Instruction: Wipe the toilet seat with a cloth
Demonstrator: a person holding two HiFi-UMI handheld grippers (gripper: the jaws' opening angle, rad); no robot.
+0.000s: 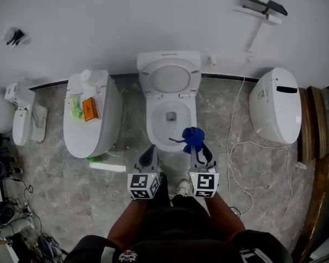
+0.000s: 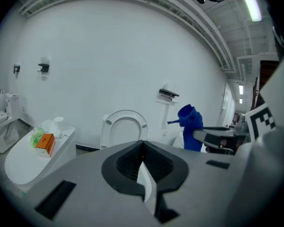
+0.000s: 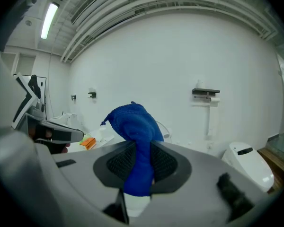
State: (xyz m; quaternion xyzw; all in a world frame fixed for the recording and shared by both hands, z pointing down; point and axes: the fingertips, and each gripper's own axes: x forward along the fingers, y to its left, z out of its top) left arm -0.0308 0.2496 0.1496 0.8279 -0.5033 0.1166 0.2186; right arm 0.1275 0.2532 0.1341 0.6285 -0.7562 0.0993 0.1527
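**Kid:** Where is the cloth?

**Helper:** The blue cloth point(image 3: 136, 141) is in the right gripper point(image 1: 196, 153). The claw is squeezed tight on its middle. It is held over the front of the toilet point(image 1: 153, 126).

**Kid:** And the left gripper point(image 1: 151, 153)?

**Helper:** Its claw is closed, with nothing inside.

**Kid:** Is the cloth hard to hold?

**Helper:** I don't think so. It looks soft, light and floppy, and it bunches up. Pinching the bunched middle leaves a puffy end to rub with.

**Kid:** Where is the toilet seat point(image 1: 145, 80)?

**Helper:** It looks tipped up at the back, well away from the cloth.
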